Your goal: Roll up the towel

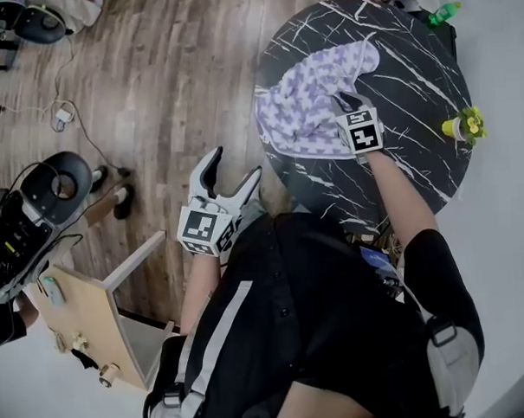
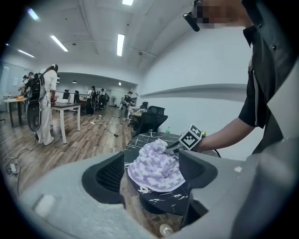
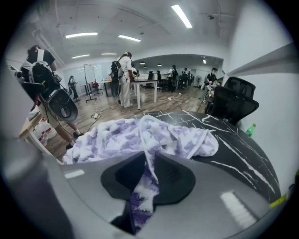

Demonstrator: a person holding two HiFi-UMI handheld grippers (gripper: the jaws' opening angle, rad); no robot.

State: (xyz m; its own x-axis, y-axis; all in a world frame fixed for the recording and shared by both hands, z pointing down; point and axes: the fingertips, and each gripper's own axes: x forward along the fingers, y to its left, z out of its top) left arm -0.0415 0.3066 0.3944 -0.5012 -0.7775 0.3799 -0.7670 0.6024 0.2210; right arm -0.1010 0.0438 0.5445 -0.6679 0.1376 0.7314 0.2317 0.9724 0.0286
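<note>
Towel [image 1: 309,102] fold pinched tight in right gripper [image 1: 346,100]; left gripper [image 1: 233,172] wide, empty, short of it. Hold pinch firm, bring left in, roll evenly.

Wood-plank floor [image 1: 152,79] fills the upper left of the head view, a cable [image 1: 63,115] trailing across it. A round black marbled tabletop [image 1: 422,93] sits upper right. Elsewhere: long ceiling lights [image 2: 120,44], a white wall [image 2: 196,70], a white desk [image 2: 65,105], a black office chair [image 3: 233,100].
</note>
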